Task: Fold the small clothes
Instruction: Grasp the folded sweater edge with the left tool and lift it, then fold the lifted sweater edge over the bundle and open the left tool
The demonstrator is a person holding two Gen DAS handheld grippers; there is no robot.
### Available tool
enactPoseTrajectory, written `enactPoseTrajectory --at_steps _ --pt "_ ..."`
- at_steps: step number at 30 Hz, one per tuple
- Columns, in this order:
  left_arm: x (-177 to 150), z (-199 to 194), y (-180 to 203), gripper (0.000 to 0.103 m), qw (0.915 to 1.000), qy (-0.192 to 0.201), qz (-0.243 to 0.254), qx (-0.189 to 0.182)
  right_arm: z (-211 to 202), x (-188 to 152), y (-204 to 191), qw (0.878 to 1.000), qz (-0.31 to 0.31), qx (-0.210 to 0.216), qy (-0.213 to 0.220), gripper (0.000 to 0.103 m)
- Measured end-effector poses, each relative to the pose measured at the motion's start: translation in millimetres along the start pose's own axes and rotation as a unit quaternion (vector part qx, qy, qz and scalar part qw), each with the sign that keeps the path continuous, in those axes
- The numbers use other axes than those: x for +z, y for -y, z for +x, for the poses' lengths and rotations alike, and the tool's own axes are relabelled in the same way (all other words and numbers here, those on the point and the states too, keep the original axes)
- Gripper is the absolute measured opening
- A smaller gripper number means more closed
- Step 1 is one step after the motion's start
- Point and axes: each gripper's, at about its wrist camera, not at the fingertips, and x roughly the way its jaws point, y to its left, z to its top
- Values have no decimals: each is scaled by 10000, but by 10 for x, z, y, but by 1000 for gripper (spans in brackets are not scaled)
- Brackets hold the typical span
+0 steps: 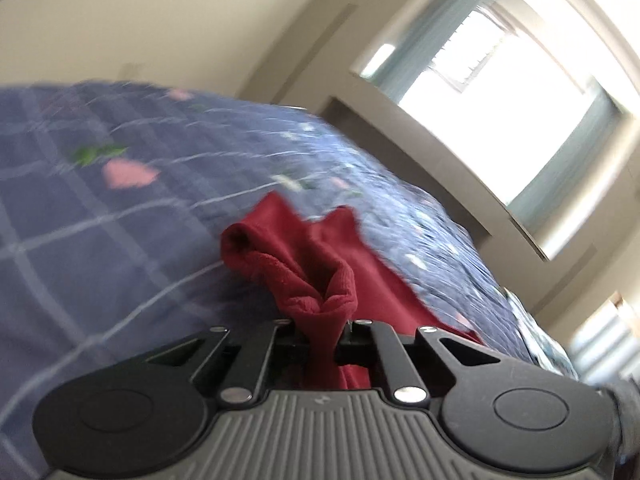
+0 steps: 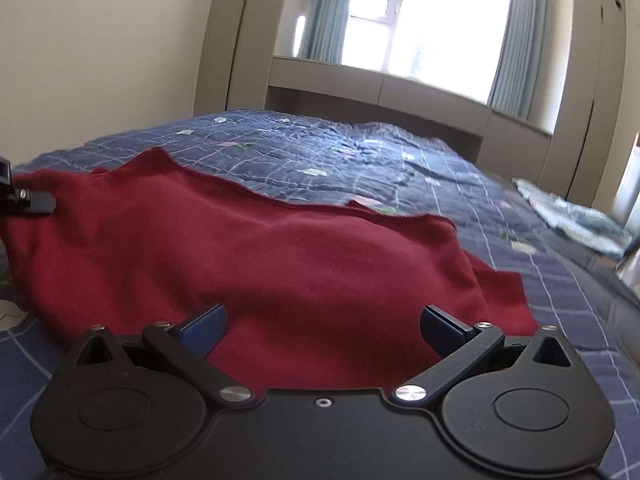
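A dark red garment (image 2: pixel 280 264) lies spread on the blue checked bedspread (image 2: pixel 360 152). In the left wrist view a bunched edge of the red garment (image 1: pixel 320 280) is pinched between the jaws of my left gripper (image 1: pixel 322 334), which is shut on it; the cloth rises in a fold just ahead of the fingers. My right gripper (image 2: pixel 322 326) stands open over the near edge of the garment, its blue pads (image 2: pixel 204 330) wide apart with red cloth lying between and below them, not pressed. The left gripper's tip (image 2: pixel 28 198) shows at the far left of the right wrist view, on the garment's corner.
The bedspread (image 1: pixel 120 208) fills the bed. A light patterned cloth (image 2: pixel 576 220) lies at the bed's right side. Beyond the bed stand a beige window bench (image 2: pixel 380 88), a bright window with blue-grey curtains (image 2: pixel 516 36) and tall cabinets (image 2: pixel 600 80).
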Motion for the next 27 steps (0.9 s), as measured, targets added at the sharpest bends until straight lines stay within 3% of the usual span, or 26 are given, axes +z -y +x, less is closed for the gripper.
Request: enactPoseTrajectory --at_steps 3,7,14,17,22,27 --pt "109 -16 207 7 9986 48 437 -289 -173 -66 145 9984 -406 -366 166 102" --pt "182 11 618 7 9928 47 959 -720 -360 -319 337 9916 -1020 -792 81 102" --pt "59 73 1603 7 9675 -190 1953 -1598 -741 -654 764 9968 -289 -737 -62 102" --pt "-145 126 2053 7 9496 -413 2416 -1953 -854 -755 838 9952 -137 -961 -91 102" --pt "-695 224 2675 7 9093 -1014 3210 -2446 -966 -900 954 9956 178 -903 -176 102" --pt "-1299 321 2973 7 8700 -1685 3955 -2414 -1099 -1036 1028 9958 380 -812 -168 102"
